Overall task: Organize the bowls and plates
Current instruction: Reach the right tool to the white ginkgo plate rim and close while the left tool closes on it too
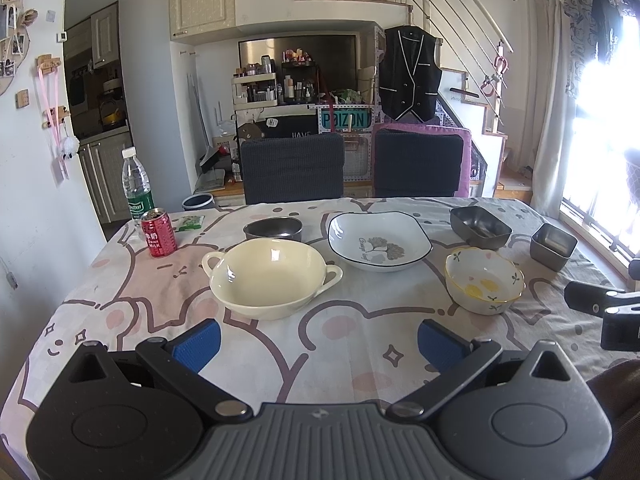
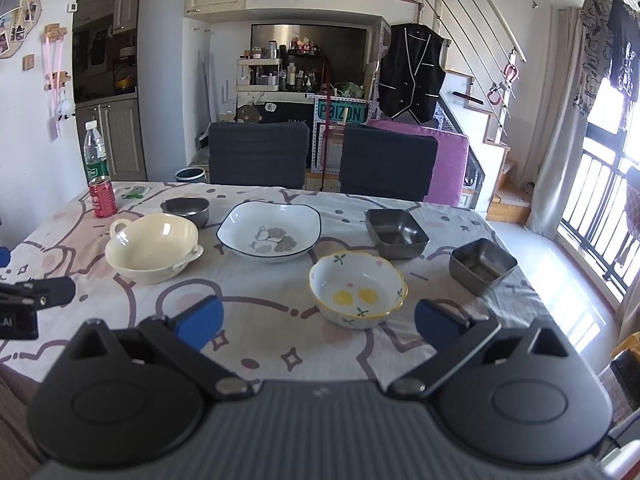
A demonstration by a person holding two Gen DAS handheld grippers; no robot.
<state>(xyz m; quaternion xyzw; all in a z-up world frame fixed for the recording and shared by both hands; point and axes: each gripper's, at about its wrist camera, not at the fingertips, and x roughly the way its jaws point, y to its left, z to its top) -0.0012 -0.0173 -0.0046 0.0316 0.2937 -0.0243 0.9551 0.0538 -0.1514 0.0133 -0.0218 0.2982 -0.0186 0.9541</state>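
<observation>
Steel dishes: we count three, plus three ceramic ones, all rim-up across the table (image 1: 132, 304). Cream bowl (image 1: 269, 276) handles run left-right. Left gripper (image 1: 318, 342) and right gripper (image 2: 318, 322) both spread wide, empty.

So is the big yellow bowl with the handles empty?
Empty. The cream bowl with two handles stands upright on the tablecloth, and both views show its bare glossy inside, with only light reflections.

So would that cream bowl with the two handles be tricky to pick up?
The cream two-handled bowl looks glazed and glossy, so probably slippery between tongs. It seems thick ceramic, likely heavyish and breakable. Its wide base should resist tipping.
</observation>
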